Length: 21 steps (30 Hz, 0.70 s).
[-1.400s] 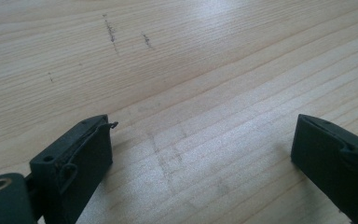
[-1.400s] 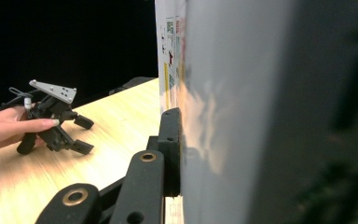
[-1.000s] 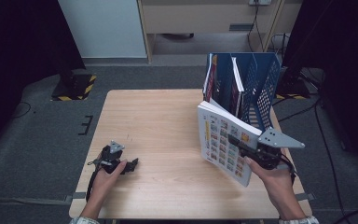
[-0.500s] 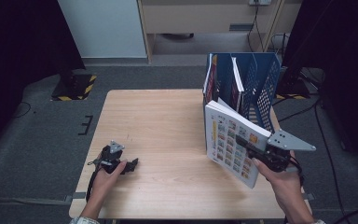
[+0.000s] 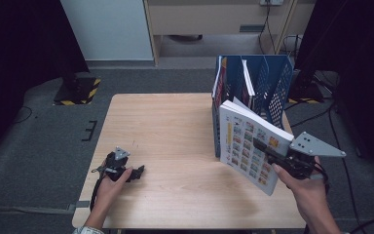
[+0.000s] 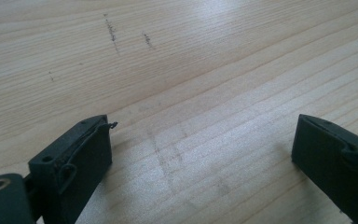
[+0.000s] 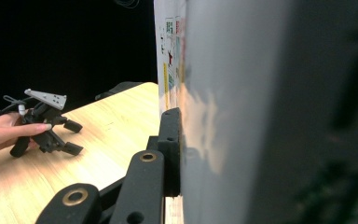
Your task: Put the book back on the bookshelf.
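Note:
A thick white book point(image 5: 249, 144) with small coloured pictures on its cover hangs upright above the table's right side, just in front of the blue file rack point(image 5: 276, 90). My right gripper point(image 5: 268, 151) is shut on its lower right part; in the right gripper view the left pad point(image 7: 170, 140) presses flat on the book's cover point(image 7: 242, 107). My left gripper point(image 5: 137, 171) lies on the wooden table point(image 5: 170, 131) near its front left corner, a hand resting on it. Its jaws stand open over bare wood point(image 6: 200, 140), and it also appears far off as the left gripper point(image 7: 72, 137) in the right gripper view.
The blue rack has several upright slots, with a red-edged book point(image 5: 219, 80) and a white one point(image 5: 247, 83) standing in them. Dark floor surrounds the table, with cables point(image 5: 321, 114) at the right and a yellow-black striped base point(image 5: 78, 90) at the back left.
The right hand has carried the book to the right, up and toward the person, away from the table's middle. The left gripper has stayed put.

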{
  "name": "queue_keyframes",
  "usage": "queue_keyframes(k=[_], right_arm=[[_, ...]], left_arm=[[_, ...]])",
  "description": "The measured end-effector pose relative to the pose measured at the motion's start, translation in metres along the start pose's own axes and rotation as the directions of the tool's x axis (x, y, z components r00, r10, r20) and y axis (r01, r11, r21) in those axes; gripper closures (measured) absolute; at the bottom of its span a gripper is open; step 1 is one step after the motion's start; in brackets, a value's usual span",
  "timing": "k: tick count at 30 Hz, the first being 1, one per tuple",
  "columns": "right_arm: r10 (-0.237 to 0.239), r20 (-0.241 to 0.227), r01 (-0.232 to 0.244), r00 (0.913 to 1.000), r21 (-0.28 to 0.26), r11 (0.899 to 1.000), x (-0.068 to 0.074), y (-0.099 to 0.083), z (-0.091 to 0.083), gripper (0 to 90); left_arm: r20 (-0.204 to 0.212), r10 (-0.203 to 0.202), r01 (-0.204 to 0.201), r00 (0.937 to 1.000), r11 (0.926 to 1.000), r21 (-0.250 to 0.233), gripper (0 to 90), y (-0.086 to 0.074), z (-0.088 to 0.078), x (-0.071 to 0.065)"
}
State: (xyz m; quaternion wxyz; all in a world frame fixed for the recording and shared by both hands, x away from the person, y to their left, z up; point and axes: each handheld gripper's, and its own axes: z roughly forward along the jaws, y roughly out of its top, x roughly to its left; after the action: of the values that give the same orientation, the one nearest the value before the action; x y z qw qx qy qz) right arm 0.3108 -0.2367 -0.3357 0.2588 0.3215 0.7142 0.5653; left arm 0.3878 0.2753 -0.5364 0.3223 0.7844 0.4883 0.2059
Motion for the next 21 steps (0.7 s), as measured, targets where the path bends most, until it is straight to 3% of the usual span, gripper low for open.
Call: queue_keyframes(k=[21], right_arm=[[0.008,0.092,-0.006,0.9957,-0.016,1.000,-0.024,0.023,-0.033,74.0]], left_arm=[[-0.002,-0.002,0.002,1.0000,1.0000,0.001,3.3,0.000,0.000,0.000]])
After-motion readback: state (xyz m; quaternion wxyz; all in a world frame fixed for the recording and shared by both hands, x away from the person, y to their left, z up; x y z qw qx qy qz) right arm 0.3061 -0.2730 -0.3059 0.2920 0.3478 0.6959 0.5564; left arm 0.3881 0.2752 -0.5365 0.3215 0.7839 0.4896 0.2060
